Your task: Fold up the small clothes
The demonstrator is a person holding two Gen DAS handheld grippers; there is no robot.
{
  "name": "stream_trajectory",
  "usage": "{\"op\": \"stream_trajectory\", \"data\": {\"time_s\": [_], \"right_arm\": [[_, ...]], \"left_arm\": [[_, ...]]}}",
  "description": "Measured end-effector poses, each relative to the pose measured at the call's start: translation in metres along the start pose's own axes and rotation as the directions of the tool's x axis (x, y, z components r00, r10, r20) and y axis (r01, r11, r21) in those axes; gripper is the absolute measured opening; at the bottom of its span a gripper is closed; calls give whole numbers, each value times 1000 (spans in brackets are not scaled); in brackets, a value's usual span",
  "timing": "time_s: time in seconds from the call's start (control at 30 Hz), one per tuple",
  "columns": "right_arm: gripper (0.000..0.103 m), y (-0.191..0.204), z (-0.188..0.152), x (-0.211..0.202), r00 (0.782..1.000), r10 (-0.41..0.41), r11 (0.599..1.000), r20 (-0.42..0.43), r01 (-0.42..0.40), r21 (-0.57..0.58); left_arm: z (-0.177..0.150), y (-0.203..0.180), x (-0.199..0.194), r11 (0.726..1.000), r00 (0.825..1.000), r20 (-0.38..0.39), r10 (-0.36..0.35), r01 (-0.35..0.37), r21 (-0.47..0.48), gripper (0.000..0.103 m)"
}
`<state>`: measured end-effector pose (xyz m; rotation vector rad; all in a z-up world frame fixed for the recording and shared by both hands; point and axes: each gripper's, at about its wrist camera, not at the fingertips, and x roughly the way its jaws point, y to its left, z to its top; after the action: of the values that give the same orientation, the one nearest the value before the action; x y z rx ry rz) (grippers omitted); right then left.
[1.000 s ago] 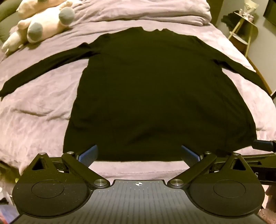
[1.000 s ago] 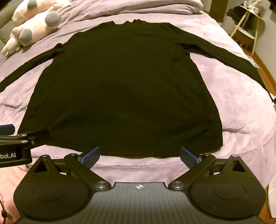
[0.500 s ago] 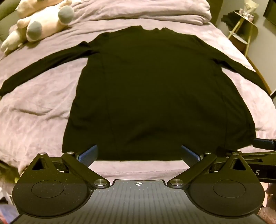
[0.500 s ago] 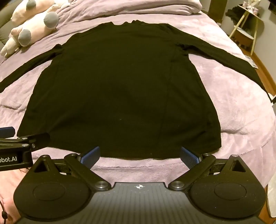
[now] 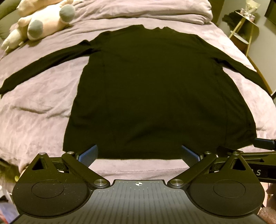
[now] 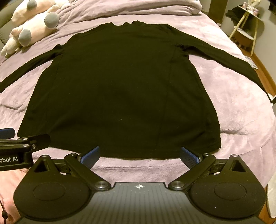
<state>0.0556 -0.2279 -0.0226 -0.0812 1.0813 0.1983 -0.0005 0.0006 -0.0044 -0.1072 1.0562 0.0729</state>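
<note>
Black top (image 5: 158,89) lies flat on my bed (image 5: 34,106), sleeves spread out L and R, collar at the far end, hem nearest me; my left tongs (image 5: 138,154) spread wide, gripping nothing, just short of the hem; right tongs (image 6: 139,155) likewise released, by the hem's R half; plush toy (image 5: 43,20) far L by the pillows.

Bed (image 5: 34,110) covered with mauve fleece blanket (image 6: 232,110), lightly creased. Black long-sleeved top (image 5: 155,89) lies flat on blanket, unfolded, sleeves spread to both sides, collar toward far end. Pale plush toy (image 5: 43,20) lies at far left corner. Bunched duvet (image 5: 138,8) along far edge.
</note>
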Motion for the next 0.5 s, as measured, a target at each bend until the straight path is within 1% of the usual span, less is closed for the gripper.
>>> {"op": "stream_trajectory", "data": {"time_s": [0.5], "right_arm": [[99, 0, -2, 0, 1000, -2, 1000, 4, 2, 6]], "left_arm": [[1, 1, -1, 1000, 1000, -4, 2, -2, -2, 103]]}}
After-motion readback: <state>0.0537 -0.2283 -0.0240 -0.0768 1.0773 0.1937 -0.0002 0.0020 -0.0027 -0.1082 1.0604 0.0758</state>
